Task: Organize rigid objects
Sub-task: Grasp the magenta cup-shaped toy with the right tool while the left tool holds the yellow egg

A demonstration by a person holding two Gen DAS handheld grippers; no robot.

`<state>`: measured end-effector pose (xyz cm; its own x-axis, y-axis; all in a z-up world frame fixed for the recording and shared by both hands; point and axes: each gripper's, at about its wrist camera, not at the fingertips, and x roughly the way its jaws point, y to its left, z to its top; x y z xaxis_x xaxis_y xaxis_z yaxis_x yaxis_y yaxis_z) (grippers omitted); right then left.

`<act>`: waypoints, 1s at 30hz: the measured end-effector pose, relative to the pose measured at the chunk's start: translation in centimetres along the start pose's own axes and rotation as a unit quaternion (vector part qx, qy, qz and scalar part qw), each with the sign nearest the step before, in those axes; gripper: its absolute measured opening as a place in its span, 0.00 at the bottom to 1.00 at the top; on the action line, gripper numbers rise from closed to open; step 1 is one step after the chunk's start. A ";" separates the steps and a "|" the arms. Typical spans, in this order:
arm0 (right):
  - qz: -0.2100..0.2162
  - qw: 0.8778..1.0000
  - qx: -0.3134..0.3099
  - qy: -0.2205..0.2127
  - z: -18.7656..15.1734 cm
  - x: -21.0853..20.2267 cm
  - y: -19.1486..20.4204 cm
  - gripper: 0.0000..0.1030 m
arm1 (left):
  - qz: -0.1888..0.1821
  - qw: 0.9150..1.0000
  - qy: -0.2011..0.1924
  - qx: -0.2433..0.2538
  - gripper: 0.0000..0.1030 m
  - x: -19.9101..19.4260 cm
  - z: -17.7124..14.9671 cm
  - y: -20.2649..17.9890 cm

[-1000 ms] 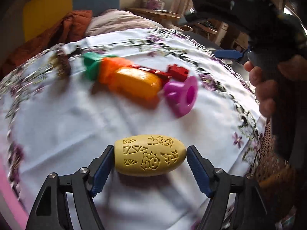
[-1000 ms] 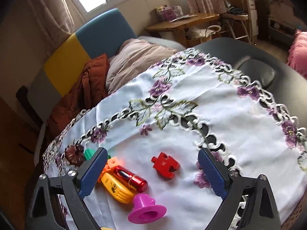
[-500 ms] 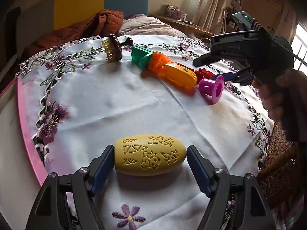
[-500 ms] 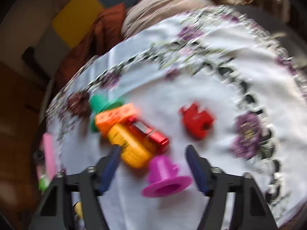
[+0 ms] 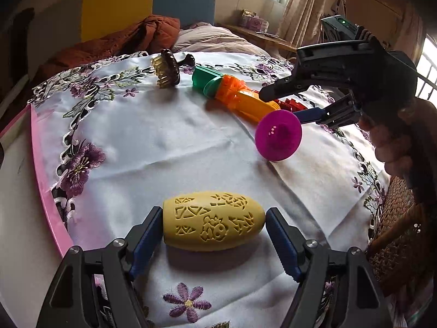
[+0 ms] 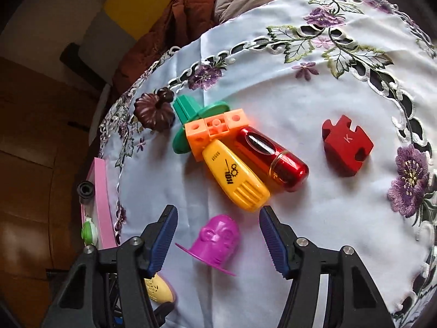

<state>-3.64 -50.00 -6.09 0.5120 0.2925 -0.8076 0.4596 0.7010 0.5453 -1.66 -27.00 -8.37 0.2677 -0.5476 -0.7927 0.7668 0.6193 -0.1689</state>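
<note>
Left gripper point(image 5: 213, 242): my pads clamp the yellow carved egg point(image 5: 213, 224) endwise. Right gripper point(image 6: 218, 239): my jaws, just narrowed, straddle the magenta flanged piece point(image 6: 215, 242) without contact.

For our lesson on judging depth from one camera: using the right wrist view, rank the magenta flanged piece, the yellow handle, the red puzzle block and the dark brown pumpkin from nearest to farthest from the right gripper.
1. Magenta flanged piece: between the fingers of the right gripper.
2. Yellow handle: just beyond the fingertips.
3. Red puzzle block: farther, to the right.
4. Dark brown pumpkin: farthest, upper left.
</note>
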 end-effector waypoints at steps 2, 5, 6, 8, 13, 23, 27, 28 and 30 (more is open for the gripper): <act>-0.001 1.000 -0.005 0.004 0.0 0.1 0.1 0.62 | 0.001 1.000 0.000 -0.001 0.75 0.0 0.0 0.0; 0.009 1.000 -0.009 0.003 0.1 0.0 0.4 0.63 | 0.002 1.000 -0.001 -0.003 0.75 -0.1 -0.1 0.0; 0.017 1.000 -0.010 0.008 0.0 0.2 0.5 0.66 | 0.002 1.000 -0.001 -0.003 0.75 -0.1 -0.1 0.0; 0.015 0.999 -0.017 0.024 -0.2 0.8 0.9 0.69 | 0.002 1.000 -0.001 -0.004 0.75 -0.1 -0.1 0.0; 0.012 0.999 -0.019 0.033 -0.4 1.1 1.0 0.77 | 0.002 1.000 -0.001 -0.006 0.75 -0.1 -0.1 0.0; 0.009 0.997 -0.045 0.056 -0.8 2.0 1.9 0.84 | 0.002 1.000 -0.004 -0.008 0.75 -0.2 -0.1 0.0; -0.002 0.997 -0.052 0.059 -0.9 2.3 2.1 0.84 | 0.002 1.000 -0.006 -0.009 0.75 -0.3 -0.2 0.1; -0.004 0.997 -0.055 0.059 -0.9 2.3 2.1 0.83 | 0.002 1.000 -0.006 -0.009 0.75 -0.3 -0.2 0.1; -0.022 0.996 -0.068 0.057 -1.0 2.5 2.4 0.62 | 0.002 1.000 -0.007 -0.008 0.75 -0.3 -0.2 0.1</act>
<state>-1.95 -46.96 -7.03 0.4042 0.3256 -0.8548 0.3730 0.7946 0.4790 -1.84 -26.65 -8.28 0.2782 -0.5527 -0.7855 0.7560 0.6305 -0.1759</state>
